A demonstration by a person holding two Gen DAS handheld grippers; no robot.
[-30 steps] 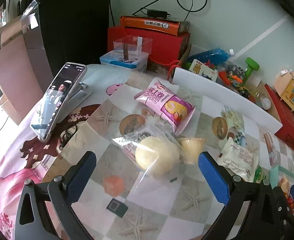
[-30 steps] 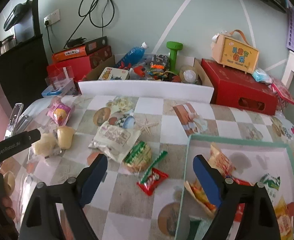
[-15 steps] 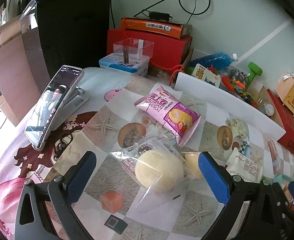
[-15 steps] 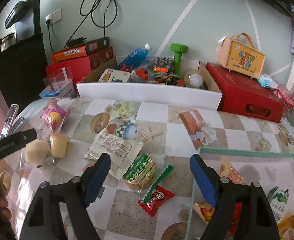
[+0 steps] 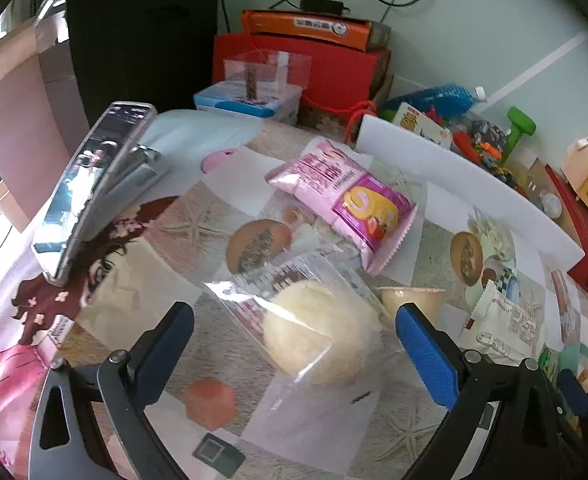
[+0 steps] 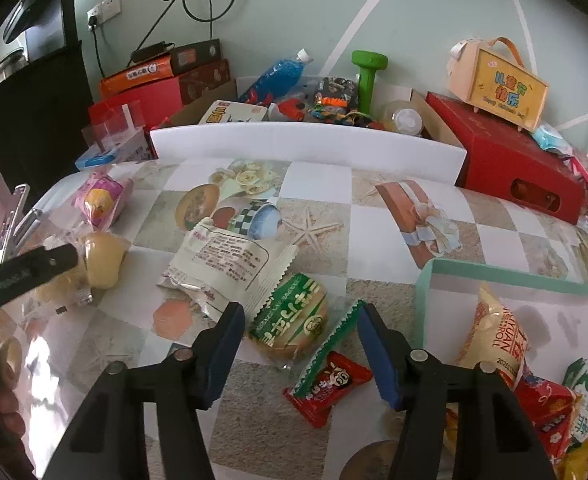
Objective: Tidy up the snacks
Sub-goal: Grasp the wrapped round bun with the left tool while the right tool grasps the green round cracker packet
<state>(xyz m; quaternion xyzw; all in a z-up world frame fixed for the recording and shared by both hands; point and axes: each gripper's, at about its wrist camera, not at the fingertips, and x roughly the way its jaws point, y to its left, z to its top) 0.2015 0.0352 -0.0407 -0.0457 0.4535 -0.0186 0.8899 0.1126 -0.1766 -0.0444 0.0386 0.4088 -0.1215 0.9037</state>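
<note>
Your left tongs (image 5: 292, 330) apart around the bun (image 5: 320, 330), right tongs (image 6: 300, 330) closing, green pack (image 6: 290, 324) between, at 12 o'clock

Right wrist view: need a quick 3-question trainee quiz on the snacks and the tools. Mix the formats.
1. True or false: the green packet lies between the right tool's fingers.
2. Which snack sits in front of the left tool? A) the bun in a clear bag B) the pink packet C) the red candy
3. Fill in: the snacks already sorted lie in the ____ -rimmed tray.

Key: 1 true, with the jaws closing and not yet pressing on it; 2 A; 3 green.
</note>
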